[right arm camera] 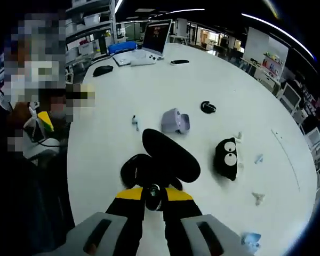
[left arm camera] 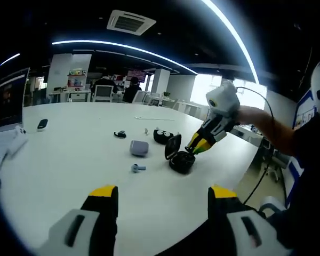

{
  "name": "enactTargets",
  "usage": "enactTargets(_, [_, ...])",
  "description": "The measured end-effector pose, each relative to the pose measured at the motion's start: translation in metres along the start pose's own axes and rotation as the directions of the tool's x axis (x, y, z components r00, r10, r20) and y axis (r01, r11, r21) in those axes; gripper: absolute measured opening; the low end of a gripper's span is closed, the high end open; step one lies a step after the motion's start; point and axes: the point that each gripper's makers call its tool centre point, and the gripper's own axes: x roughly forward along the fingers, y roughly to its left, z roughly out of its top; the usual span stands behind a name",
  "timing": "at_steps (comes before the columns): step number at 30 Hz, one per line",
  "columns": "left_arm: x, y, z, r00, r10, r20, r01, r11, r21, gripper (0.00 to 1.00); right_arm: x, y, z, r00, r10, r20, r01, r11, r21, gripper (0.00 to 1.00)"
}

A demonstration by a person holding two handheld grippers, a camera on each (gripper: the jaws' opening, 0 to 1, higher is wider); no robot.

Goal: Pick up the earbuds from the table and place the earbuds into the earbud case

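Earbud (right arm camera: 154, 195) pinched in right gripper (right arm camera: 154, 198), poised directly over open black earbud case (right arm camera: 149, 168) near desk's edge; left gripper (left arm camera: 163, 193) spread, idle.

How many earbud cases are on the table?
3: an open black case at the right tongs, a lavender case beyond it, and a black googly-eyed case to its right.

The white table (right arm camera: 122, 106) holds three earbud cases, an open black one (right arm camera: 160, 160), a lilac one (right arm camera: 174, 120) at twelve o'clock, a googly-eyed black one (right arm camera: 226, 158) at three o'clock, plus one laptop (right arm camera: 149, 45).
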Motion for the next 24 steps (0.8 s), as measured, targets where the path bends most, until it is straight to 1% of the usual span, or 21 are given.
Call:
enactTargets(8, [-0.004,0.005,-0.002,1.0,0.011,0.003,-0.011,1.0,-0.009,0.69,0.01,0.006,0.0,1.0,0.001,-0.02,-0.001,1.0,0.001,0.13])
enactTargets(24, [-0.01,0.01,-0.005,1.0,0.023,0.002,-0.023,1.0,-0.016,0.69,0.016,0.0,-0.002,0.999,-0.013,-0.043,0.013,1.0,0.013,0.13])
